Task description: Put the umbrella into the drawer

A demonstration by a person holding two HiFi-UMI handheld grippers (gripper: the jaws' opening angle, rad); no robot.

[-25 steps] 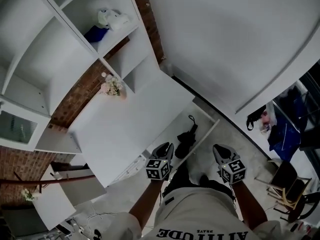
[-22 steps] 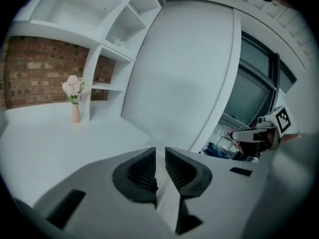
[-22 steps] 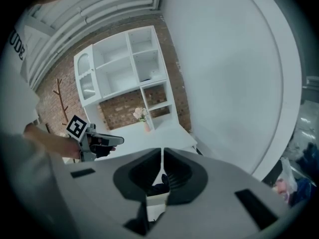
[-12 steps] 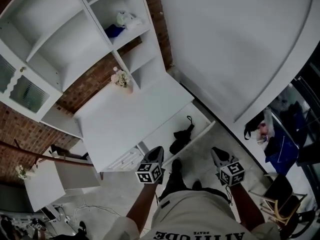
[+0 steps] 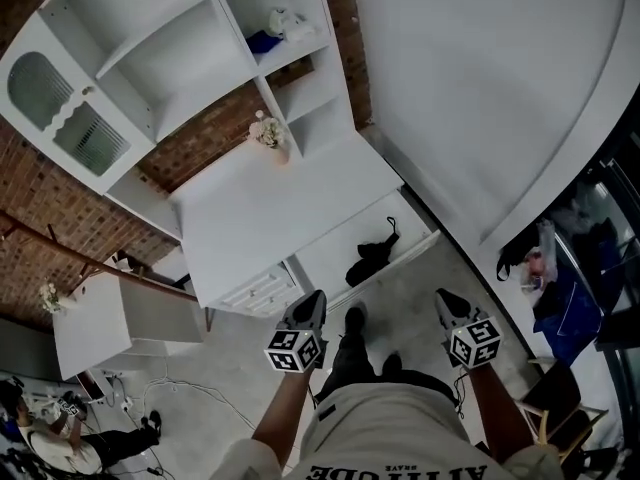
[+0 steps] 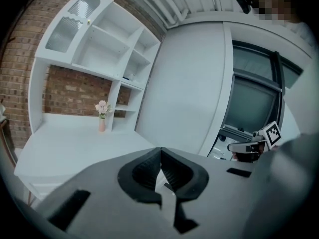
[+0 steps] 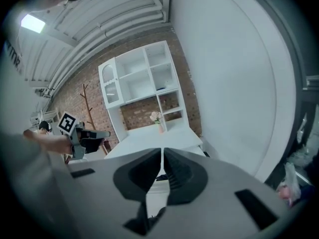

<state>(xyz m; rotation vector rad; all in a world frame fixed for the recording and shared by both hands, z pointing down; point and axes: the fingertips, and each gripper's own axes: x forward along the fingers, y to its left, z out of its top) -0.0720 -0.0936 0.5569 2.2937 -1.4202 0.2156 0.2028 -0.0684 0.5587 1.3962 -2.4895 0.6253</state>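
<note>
The black folded umbrella lies inside the open white drawer under the desk, and nothing holds it. In the head view both grippers hover over the floor in front of the drawer, apart from it. My left gripper is empty; its jaws have just closed, and in the left gripper view the pads meet at the tip. To its right, my right gripper is also empty, and its pads stand together. Each gripper appears in the other's view: the right, the left.
The white desk carries a pink flower vase below a white shelf unit. A curved white wall runs on the right. A small white table stands at the left, and bags and a chair at the right.
Both grippers have drawn back from the drawer and risen a little, and the drawer now sits farther from them. The left jaws went from slightly apart to closed. The umbrella stays in the drawer.
</note>
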